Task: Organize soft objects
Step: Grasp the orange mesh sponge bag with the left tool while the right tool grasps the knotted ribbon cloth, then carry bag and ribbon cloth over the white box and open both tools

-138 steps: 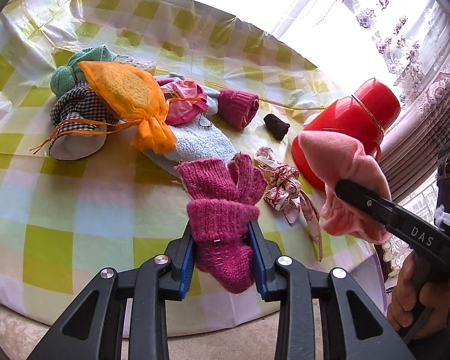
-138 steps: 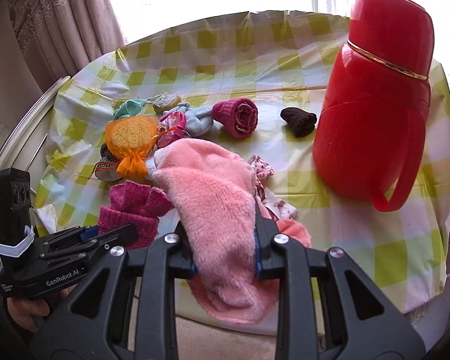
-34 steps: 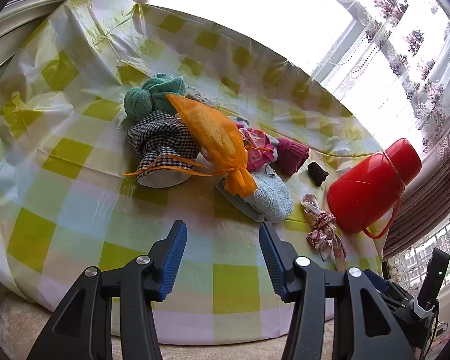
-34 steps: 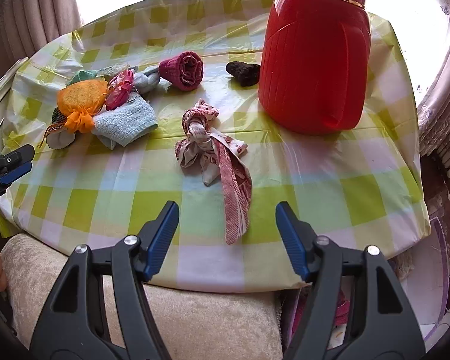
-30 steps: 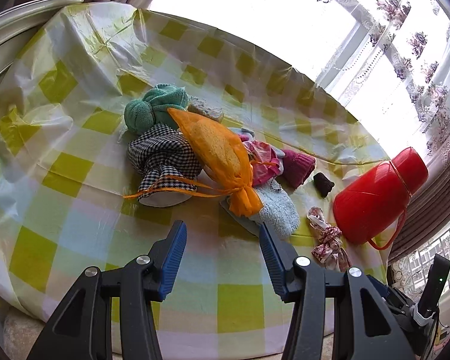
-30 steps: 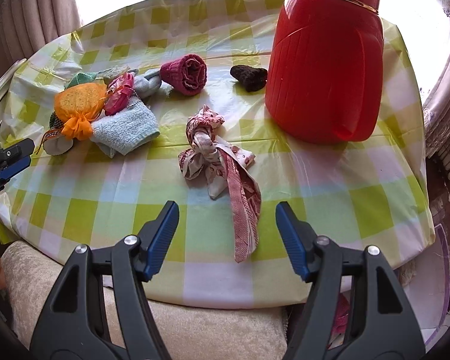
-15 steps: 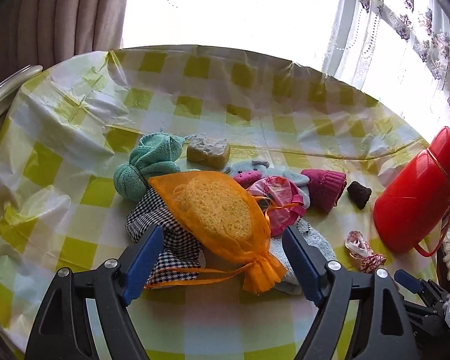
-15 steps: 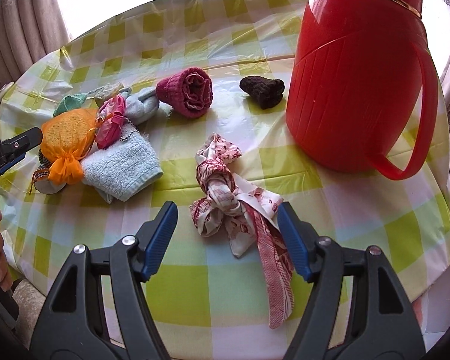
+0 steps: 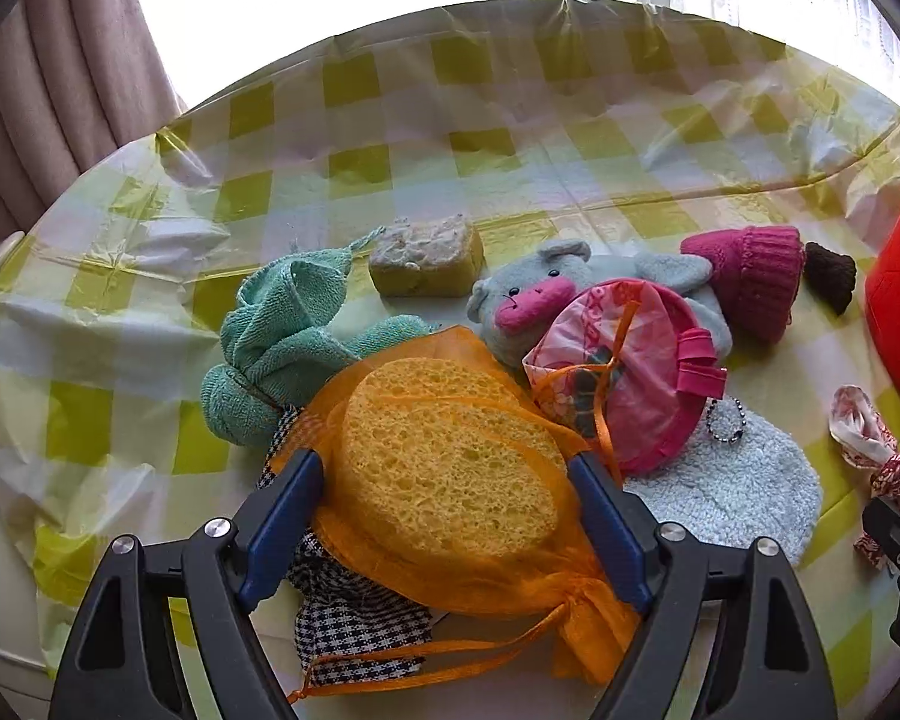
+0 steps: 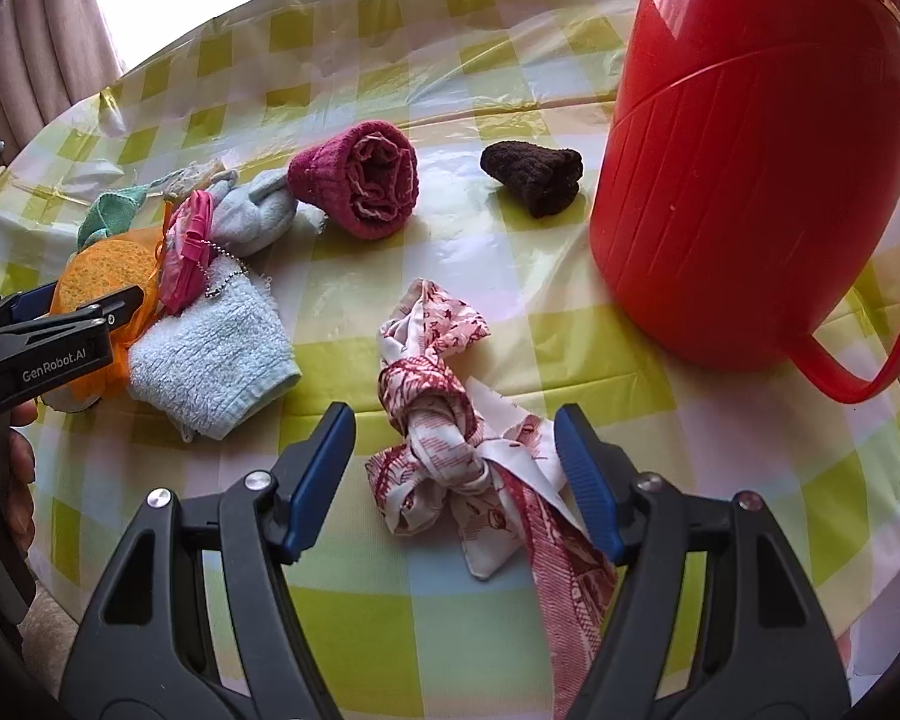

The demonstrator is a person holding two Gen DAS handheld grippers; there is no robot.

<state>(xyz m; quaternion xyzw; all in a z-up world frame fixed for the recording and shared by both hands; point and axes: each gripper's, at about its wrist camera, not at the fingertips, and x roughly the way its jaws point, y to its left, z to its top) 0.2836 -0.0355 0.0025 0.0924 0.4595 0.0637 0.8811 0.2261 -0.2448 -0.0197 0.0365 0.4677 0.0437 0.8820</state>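
Left wrist view: the left hand-held gripper (image 9: 444, 516) straddles the orange mesh bag (image 9: 450, 480) atop the worktop (image 9: 390, 120) pile, jaws just widened, nothing gripped. Right wrist view: the right hand-held gripper (image 10: 453, 474) gapes around the knotted patterned cloth (image 10: 450, 438), unclamped; most items still wait.

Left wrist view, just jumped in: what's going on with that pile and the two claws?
A person is sorting soft things on the checked table. The left claw has just been opening and now straddles the orange mesh bag with its yellow sponge, on top of the pile; whether its pads press on the bag I cannot tell. The right claw stands open around the knotted red-and-white cloth, pads clear of it. Nothing is lifted yet.
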